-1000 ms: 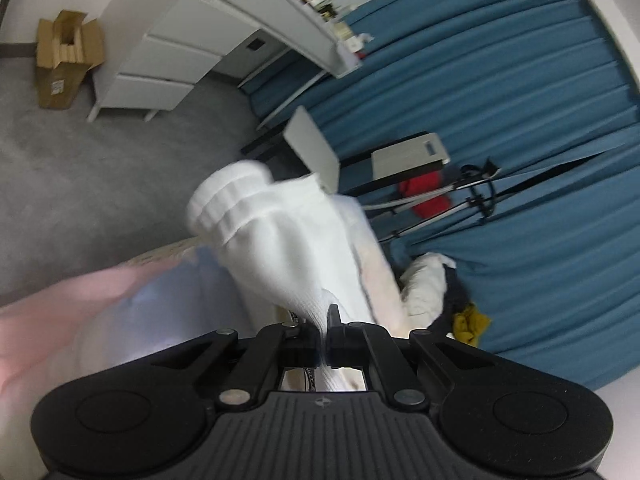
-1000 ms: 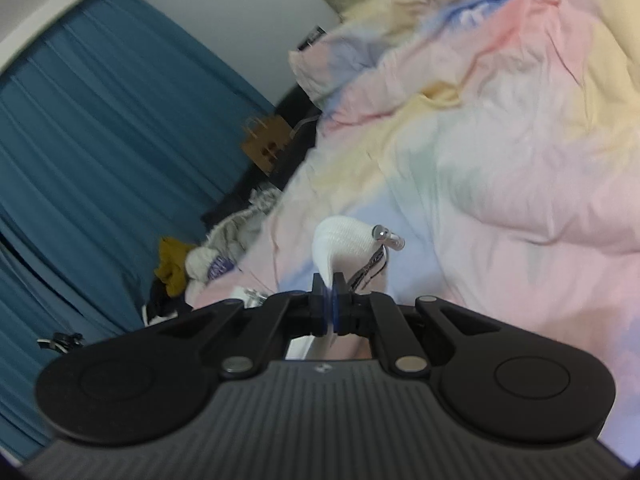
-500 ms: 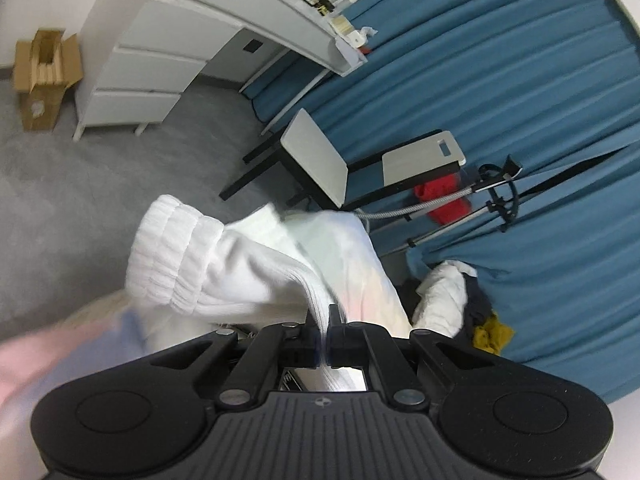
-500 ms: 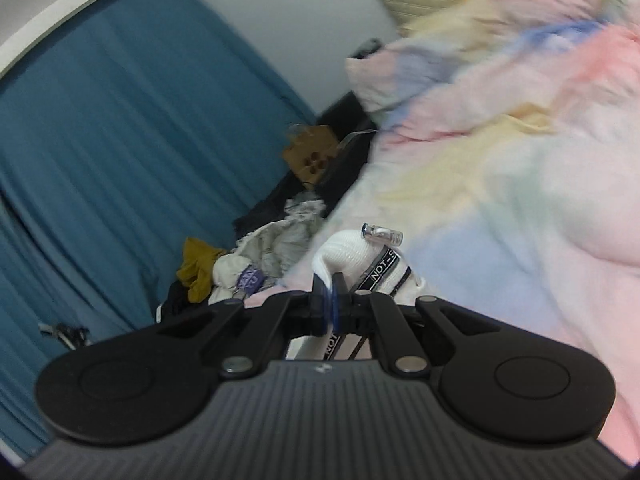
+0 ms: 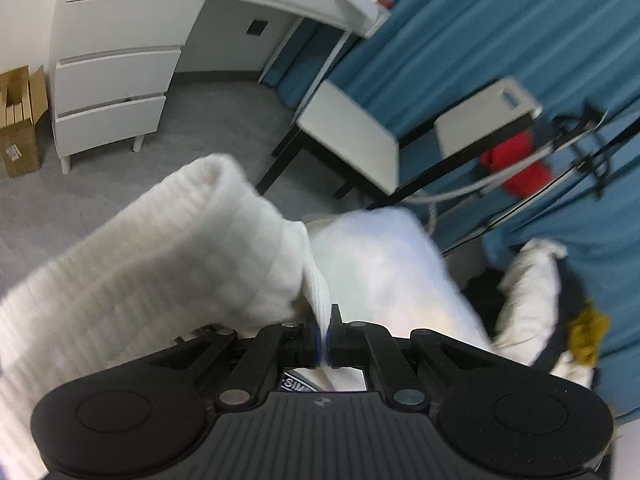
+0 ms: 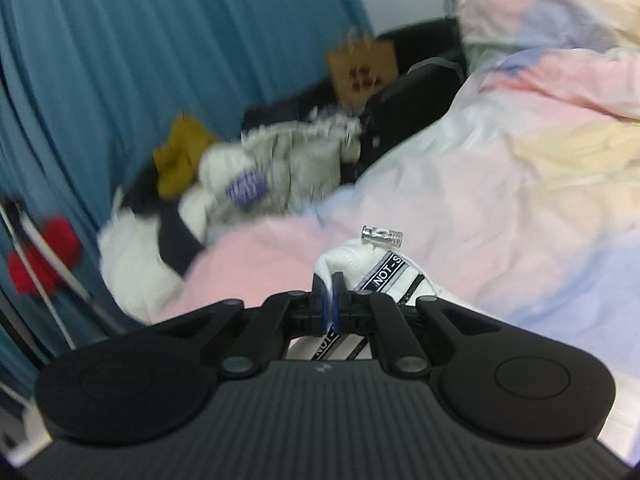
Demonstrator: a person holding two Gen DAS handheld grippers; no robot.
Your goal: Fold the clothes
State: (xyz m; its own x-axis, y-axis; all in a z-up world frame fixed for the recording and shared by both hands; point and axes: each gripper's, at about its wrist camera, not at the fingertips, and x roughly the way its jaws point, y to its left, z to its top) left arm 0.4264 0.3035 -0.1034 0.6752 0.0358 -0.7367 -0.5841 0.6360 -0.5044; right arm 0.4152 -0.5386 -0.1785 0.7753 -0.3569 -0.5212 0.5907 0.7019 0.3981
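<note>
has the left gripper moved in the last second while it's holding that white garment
Yes. The left gripper, shut on the white garment, has swung toward the white drawer unit, which now looks larger and sits more centrally in the left wrist view.

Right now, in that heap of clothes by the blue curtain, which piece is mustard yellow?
The small crumpled mustard-yellow cloth at the heap's left end, nearest the blue curtain. The other pieces are white, grey or black, and one has a purple patch.

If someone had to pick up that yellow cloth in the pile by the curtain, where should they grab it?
Judging loosely, pinch the mustard-yellow cloth at its raised upper corner, coming from above: it sits crumpled on top of the clothes pile, with the curtain close behind. The view is blurred.
</note>
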